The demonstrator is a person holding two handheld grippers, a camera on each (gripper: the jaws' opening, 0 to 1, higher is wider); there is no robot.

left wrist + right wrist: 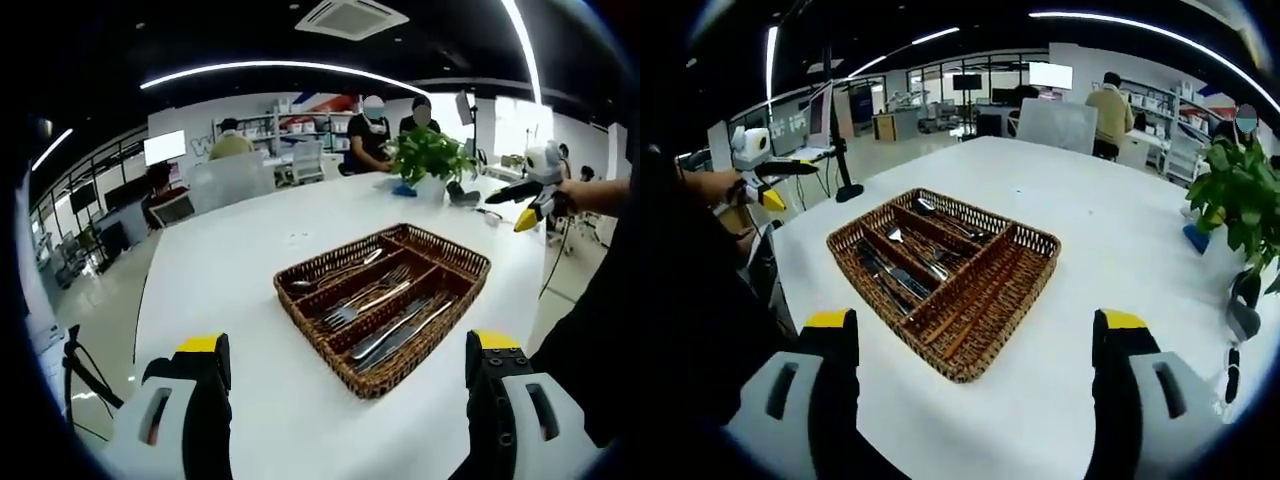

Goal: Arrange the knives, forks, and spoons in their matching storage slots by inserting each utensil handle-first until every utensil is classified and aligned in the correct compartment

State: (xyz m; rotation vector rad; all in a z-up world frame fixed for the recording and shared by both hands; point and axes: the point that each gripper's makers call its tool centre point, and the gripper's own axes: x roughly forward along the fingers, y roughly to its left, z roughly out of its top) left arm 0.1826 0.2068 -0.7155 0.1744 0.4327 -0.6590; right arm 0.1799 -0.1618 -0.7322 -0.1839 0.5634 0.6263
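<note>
1. Behind the white bench (pixel 230 270), an open office is seen, with seated people, shelves and a potted plant (pixel 430 160) near the far edge.
2. On the left side of the left gripper view, bare bench top is shown; the left claw (pixel 345 385) is held above the near edge with its jaws wide apart and nothing between them.
3. At the middle, the wicker tray (pixel 455 262) is seen resting on the bench, divided into long slots plus a cross compartment at one end.
4. Inside it, the spoons (pixel 340 272) are laid in one slot, the forks (pixel 365 300) in the next, and the knives (pixel 395 335) in the slot nearest the claw. No utensil is seen lying loose on the bench.
5. Toward the right of that view, another claw is seen held in a hand, well apart from the tray.
6. In the right gripper view, the right claw (pixel 975 370) is likewise held empty, jaws apart, just short of the tray's empty cross compartment.
7. The sorting is judged nearly or wholly finished. For the step in hand to be done well, each slot should be checked for stray types, and crooked pieces should be nudged straight by the handle, with the tray kept from sliding.
</note>
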